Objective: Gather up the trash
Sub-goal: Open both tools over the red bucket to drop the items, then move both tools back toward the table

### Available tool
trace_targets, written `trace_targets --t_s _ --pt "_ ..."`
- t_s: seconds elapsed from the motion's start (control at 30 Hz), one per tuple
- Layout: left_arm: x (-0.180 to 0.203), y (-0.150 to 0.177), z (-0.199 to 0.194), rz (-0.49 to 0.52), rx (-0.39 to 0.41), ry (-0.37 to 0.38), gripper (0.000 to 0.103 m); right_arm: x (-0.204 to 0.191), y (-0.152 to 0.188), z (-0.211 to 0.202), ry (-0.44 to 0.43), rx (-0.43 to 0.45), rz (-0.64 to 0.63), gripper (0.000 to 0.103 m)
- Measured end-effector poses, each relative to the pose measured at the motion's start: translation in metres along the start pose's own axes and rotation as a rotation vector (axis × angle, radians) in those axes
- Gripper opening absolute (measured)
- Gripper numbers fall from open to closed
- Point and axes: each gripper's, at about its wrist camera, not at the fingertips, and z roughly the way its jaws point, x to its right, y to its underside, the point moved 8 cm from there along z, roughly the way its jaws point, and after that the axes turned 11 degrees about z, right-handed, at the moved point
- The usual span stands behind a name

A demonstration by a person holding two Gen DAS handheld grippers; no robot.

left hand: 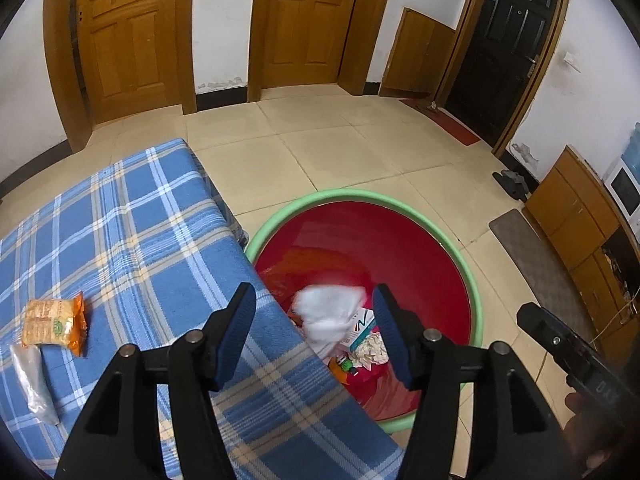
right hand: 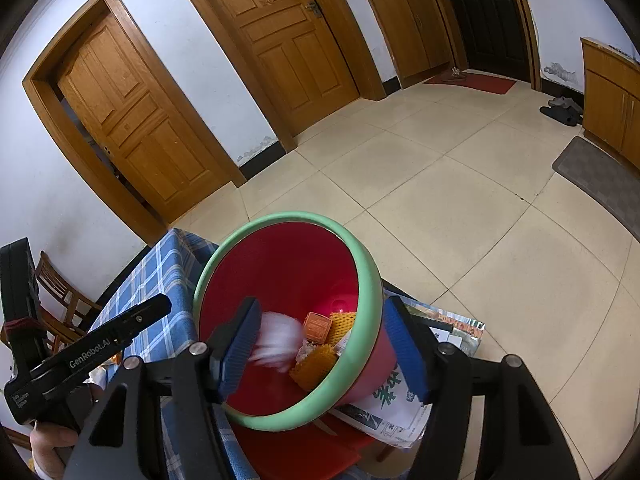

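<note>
Left tongs (left hand: 314,296) are spread wide, and nothing is pinched in them. Right tongs (right hand: 323,306) are spread too, with one finger over the inside of the bin and the other outside its rim, and neither pad presses on it. Each camera also sees the other tongs from the side, with a bit of the hand that holds them. Both views show the tan tile floor (right hand: 440,184) and the brown doors (left hand: 308,24). Both show the table with the blue check cloth (left hand: 132,240). The red bin with a green rim (left hand: 360,196) sits right next to the table edge. Only the right view shows the printed papers (right hand: 394,404) under the bin and a wooden chair (right hand: 60,292) past the table. Only the left view shows trash not yet picked up from the cloth: an orange snack bag (left hand: 54,326) and, just below it, a clear wrapper (left hand: 34,384). A white wad (left hand: 328,312) looks blurry between the left fingers, over the trash in the bin, and does not touch the pads. The right view shows it blurry inside the bin too, and next to it a small orange box (right hand: 317,326) and an orange net (right hand: 316,364).
</note>
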Motion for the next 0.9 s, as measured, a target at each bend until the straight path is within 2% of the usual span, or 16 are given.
trace_targets --t_s 0.5,0.7,0.8,0.9 --pt "-0.031 0.018 -0.033 -0.114 0.021 -0.027 0.063 -0.014 0.011 -0.004 -0.018 -0.009 -0.024 0.078" --pt "-0.056 0.032 -0.051 -0.174 0.027 -0.066 0.064 -0.019 0.014 -0.004 -0.029 -0.018 -0.025 0.086" --pt "-0.069 0.040 -0.059 -0.201 0.033 -0.092 0.068 -0.022 0.015 -0.006 -0.039 -0.014 -0.027 0.090" --pt "-0.084 0.049 -0.067 -0.227 0.035 -0.118 0.068 -0.024 0.016 -0.006 -0.047 -0.015 -0.022 0.090"
